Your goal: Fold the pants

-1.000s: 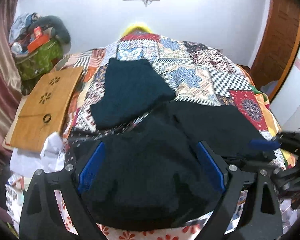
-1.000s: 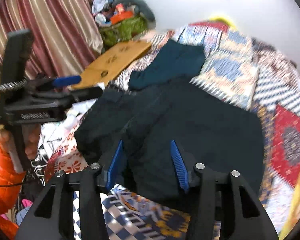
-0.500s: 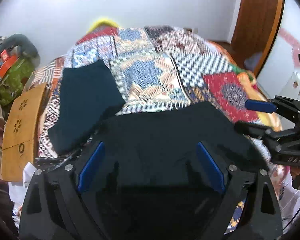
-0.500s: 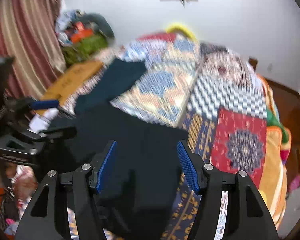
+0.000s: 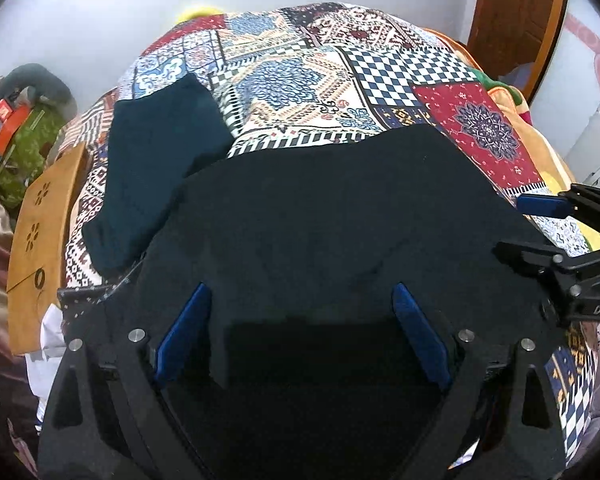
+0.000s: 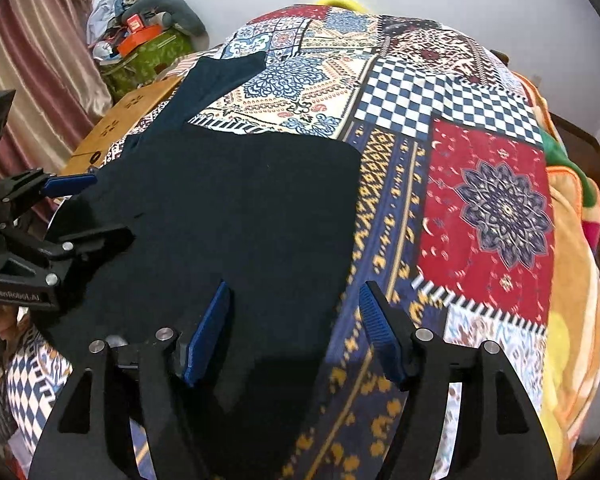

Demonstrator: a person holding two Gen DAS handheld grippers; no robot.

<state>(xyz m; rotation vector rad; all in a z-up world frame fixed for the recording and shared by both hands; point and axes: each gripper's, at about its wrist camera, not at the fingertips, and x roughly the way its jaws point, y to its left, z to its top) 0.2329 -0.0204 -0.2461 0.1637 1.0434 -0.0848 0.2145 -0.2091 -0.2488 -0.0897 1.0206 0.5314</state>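
The black pants (image 5: 332, 216) lie spread flat across the near part of the patchwork bedspread (image 5: 300, 76), and show in the right wrist view (image 6: 228, 208) too. My left gripper (image 5: 300, 316) is open above the pants' near edge, empty. My right gripper (image 6: 294, 320) is open over the pants' right edge, empty. The right gripper shows at the right of the left wrist view (image 5: 528, 224), and the left gripper at the left of the right wrist view (image 6: 88, 208); both hover at the cloth's sides.
A folded dark teal garment (image 5: 156, 160) lies on the bed's left, partly under the pants. A wooden board (image 5: 44, 220) leans at the left edge. A green bag with clutter (image 6: 148, 52) stands far left. A wooden door (image 5: 516, 12) is far right.
The bunched pants have been spread out flat on the bed. Both grippers have drawn apart to the cloth's left and right sides, and both views have swung right.
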